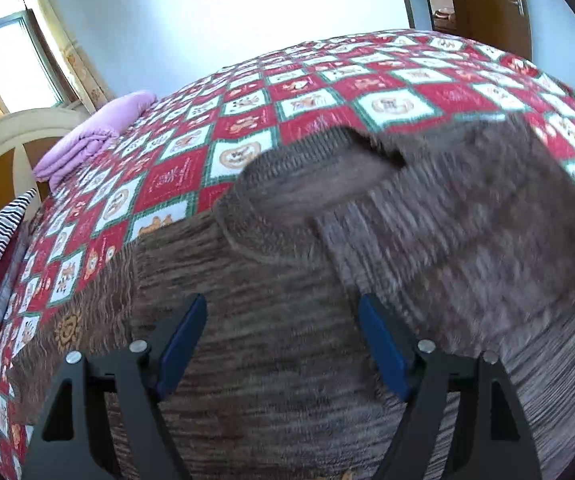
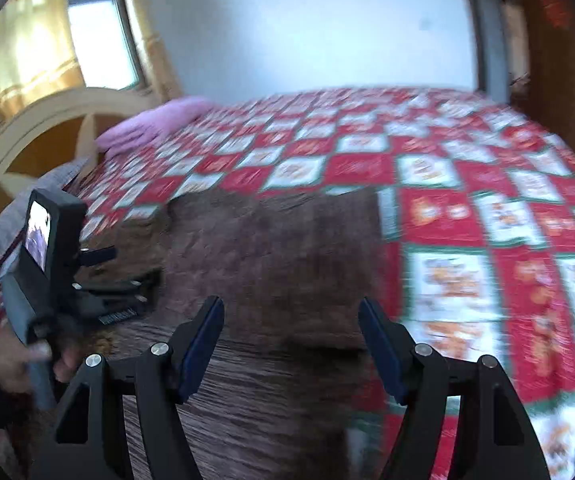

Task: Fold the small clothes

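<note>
sweater: brown knit sweater [image 1: 427,216] is being shown lying spread on the bed quilt [image 1: 247,120], neckline facing away from the left wrist camera; one side panel is being seen folded over the body, its edge running down from the collar. Motion blur is being picked up in both views.
left gripper: left gripper [image 1: 283,344] is being held spread wide just above the sweater's lower body; nothing is being pinched between its blue pads [image 1: 179,344].
right gripper: right gripper [image 2: 291,344] is also being held spread, over the sweater [image 2: 271,264] near its right edge; nothing is being gripped.
left unit: the left gripper [image 2: 123,284] is being seen from the right wrist, low over the sweater's left side.
surroundings: folded pink blanket [image 1: 95,136] is being shown well apart, at the headboard [image 2: 27,140] end; window [image 2: 99,40] beyond.
</note>
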The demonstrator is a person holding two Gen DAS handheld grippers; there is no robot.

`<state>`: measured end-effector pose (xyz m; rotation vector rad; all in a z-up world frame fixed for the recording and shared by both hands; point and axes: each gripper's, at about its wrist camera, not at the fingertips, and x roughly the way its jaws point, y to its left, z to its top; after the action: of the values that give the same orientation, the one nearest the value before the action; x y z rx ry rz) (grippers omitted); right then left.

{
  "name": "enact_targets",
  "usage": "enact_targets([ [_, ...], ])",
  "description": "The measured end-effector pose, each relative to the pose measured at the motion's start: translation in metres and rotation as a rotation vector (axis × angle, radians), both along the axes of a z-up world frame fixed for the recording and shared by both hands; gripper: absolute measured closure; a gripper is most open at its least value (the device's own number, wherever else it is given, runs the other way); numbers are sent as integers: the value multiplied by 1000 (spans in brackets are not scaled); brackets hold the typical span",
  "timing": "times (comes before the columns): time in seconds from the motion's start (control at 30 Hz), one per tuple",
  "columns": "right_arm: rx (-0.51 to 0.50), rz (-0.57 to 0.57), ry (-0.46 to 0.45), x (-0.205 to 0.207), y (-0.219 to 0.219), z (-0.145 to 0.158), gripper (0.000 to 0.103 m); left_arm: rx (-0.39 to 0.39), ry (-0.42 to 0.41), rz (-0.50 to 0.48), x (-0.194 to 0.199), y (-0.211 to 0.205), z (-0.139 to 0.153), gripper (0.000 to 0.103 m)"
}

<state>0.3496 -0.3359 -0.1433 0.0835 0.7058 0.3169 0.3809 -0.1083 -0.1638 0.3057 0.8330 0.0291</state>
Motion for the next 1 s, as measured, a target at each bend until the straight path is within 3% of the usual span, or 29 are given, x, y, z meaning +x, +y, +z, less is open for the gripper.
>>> enact_targets([
  [0.07,3,11,156,19,3,-23,33,-23,4,16,-9,12,2,21],
  [0.1,1,-4,192,20,1,-31,33,-44,23,22,-17,22,2,21],
  [0.2,-34,28,147,1,4,-34,33,-122,55,34,-47,49,0,21],
  [0.33,-195,11,159,-9,22,-26,33,-221,50,51,-93,81,6,19],
  [0.47,-107,38,131,-3,47,5,33,-238,33,65,-124,99,7,18],
  [0.6,-57,128,116,10,92,5,33,-281,42,108,-148,122,3,15],
  [0.77,-87,211,209,18,146,-39,30,-275,37,156,-165,155,0,15],
  [0.83,-137,212,155,8,157,-40,30,-261,25,183,-172,172,2,15],
  [0.9,-115,254,159,-1,162,-35,30,-251,16,204,-176,188,4,15],
  [1.0,-135,245,94,-6,166,-24,30,-222,-7,264,-176,218,6,15],
])
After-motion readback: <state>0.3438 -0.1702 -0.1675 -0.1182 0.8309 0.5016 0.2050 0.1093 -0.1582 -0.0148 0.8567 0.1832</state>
